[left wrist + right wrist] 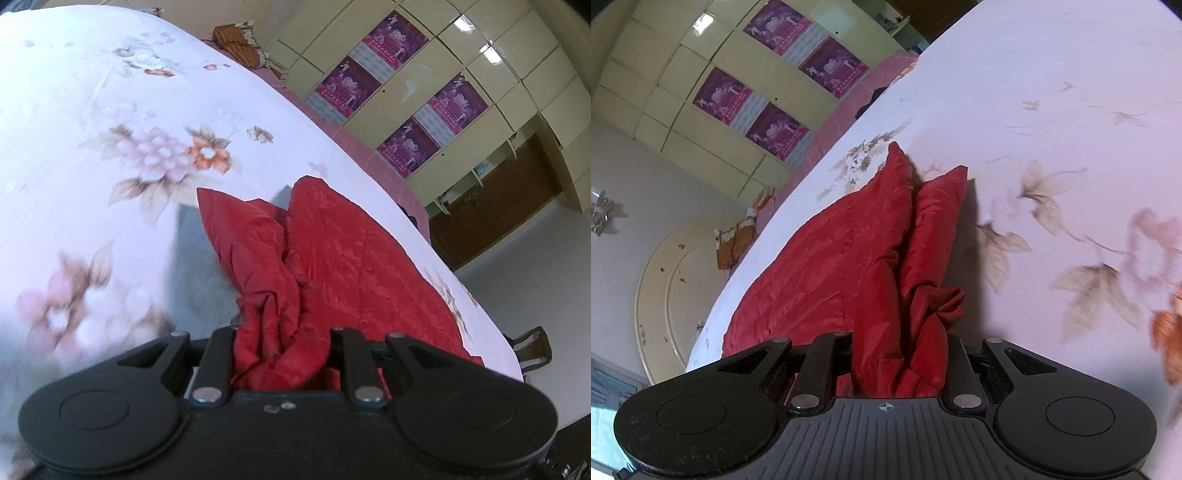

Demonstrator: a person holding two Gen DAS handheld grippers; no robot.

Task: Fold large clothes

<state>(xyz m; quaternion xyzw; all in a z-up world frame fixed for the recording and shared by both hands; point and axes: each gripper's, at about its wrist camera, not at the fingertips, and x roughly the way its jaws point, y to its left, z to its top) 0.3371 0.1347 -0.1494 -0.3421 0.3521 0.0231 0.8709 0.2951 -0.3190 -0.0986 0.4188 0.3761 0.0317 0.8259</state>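
A large red quilted garment (332, 251) lies on a bed with a white floral sheet (110, 129). My left gripper (282, 354) is shut on a bunched edge of the garment, which fills the space between its fingers; the fingertips are hidden by cloth. A lifted flap rises from the grip and casts a shadow on the sheet. In the right wrist view the same red garment (827, 266) spreads to the left on the sheet (1052, 110). My right gripper (899, 354) is shut on another bunched edge, with a folded flap standing up ahead of it.
Cream cabinets with magenta posters (402, 147) stand beyond the bed; they also show in the right wrist view (775, 129). A pink bed border (351, 140) runs along the far side. A brown patterned pillow (236, 44) lies at the far end. A chair (532, 347) stands beside the bed.
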